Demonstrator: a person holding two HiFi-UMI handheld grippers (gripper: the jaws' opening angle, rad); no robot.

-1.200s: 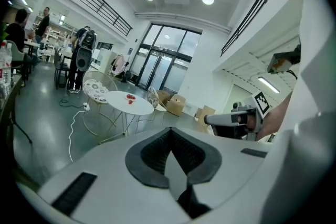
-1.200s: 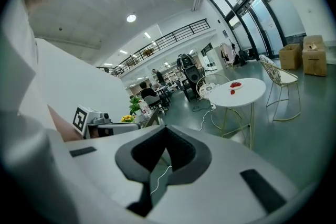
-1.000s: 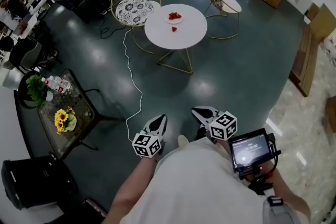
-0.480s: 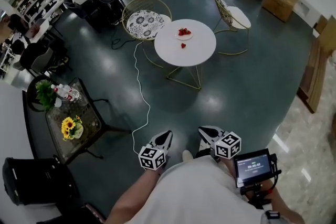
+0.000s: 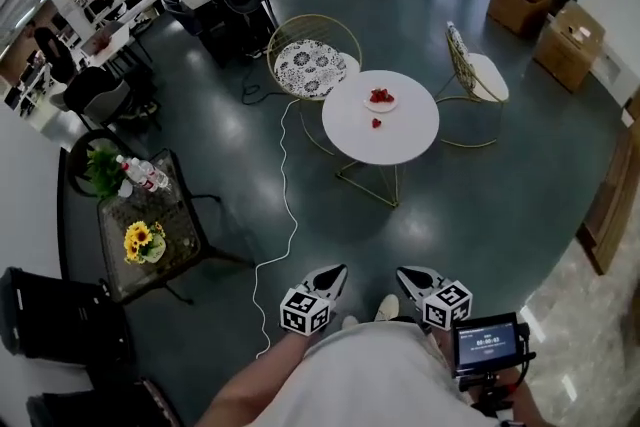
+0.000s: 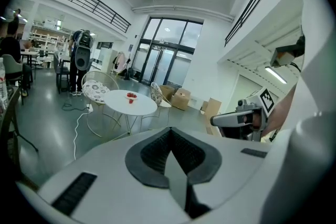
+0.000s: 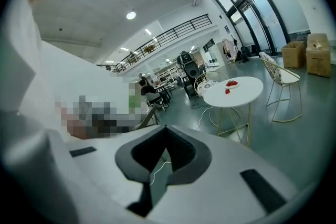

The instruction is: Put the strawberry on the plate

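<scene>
both tongs are clenched on nothing: your left tongs (image 5: 333, 272) and right tongs (image 5: 409, 274) hang side by side close to your body. the small red strawberry (image 5: 376, 123) lies loose well ahead of both, far out of reach, on the round white worktop (image 5: 412, 131). it sits just on the tongs' side of the small white plate (image 5: 391, 103), which carries other red berries (image 5: 380, 96). expect it to be light, soft, easily bruised and a little slick. close gently across its broad middle, not its tip.
</scene>
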